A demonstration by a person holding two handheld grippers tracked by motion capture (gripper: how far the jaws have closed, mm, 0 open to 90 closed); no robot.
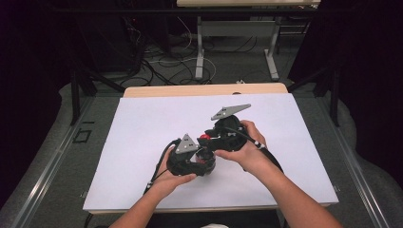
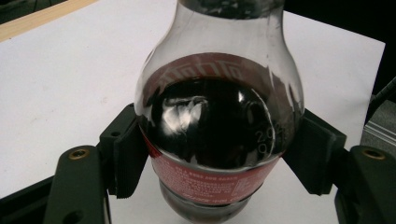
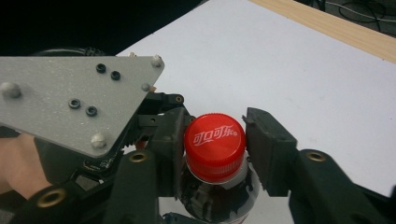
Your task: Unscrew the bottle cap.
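Dark cola fills the lower bulge of the bottle [image 2: 218,135], and on our left side the left gripper [image 2: 219,158] pinches that body, both ribbed pads pressed against the red label, the base resting on the white sheet [image 1: 142,133] covering the table near its middle. From above, our left hand [image 1: 171,180] cups the gripper low and close to the sheet.

Moving right, the red cap [image 3: 215,145] sits between the jaws of the right gripper [image 3: 214,149]. One pad touches or nearly touches the cap's edge; the other stands just clear of it, so we read that claw as spread around the cap, not yet biting.

We judge a cap-twisting step is at hand. If the right jaws close off-centre, they may slip on the ridged rim. The smooth, rounded bottle could turn inside the left pads under torque, and squeezing harder risks cola surging out once the seal breaks.
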